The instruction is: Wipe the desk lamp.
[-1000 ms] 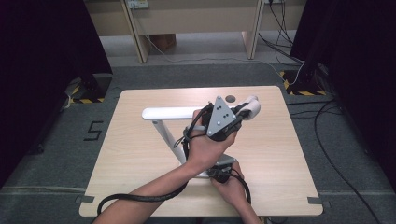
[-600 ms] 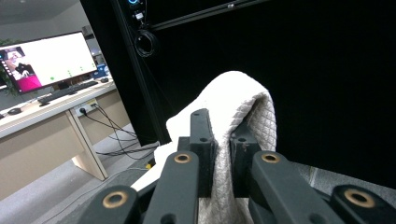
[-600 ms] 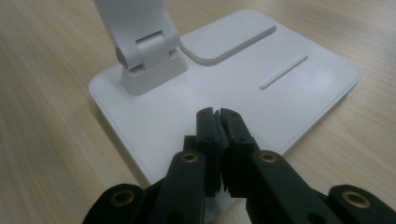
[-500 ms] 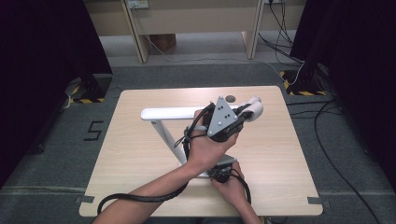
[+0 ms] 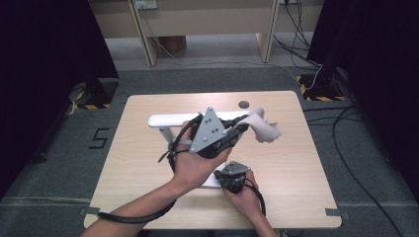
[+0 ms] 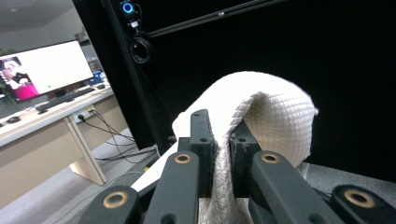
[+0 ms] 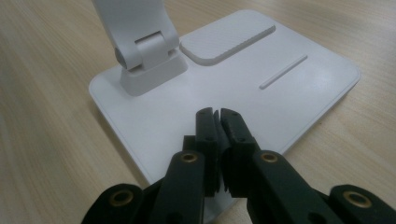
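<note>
A cloth (image 5: 262,127) is pinched by the left gripper (image 5: 240,129) at two o'clock of the lamp base (image 7: 299,88), steadied under the pressed-together right gripper (image 7: 216,114); the lamp could be tipped by a snagging wipe.

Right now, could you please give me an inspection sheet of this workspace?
Surface: light wooden table, with a dark round hole near its far edge.
Job's things: white desk lamp, its flat base on the table; white cloth at the lamp's far end.
Clutter: nothing seen.
Grippers: left gripper shut on the cloth; right gripper shut, empty, tips over the lamp base.
Cables: black cable trailing off the near edge; more cables on the floor.
Surroundings: grey floor, dark curtains, a desk with a lit monitor.
</note>
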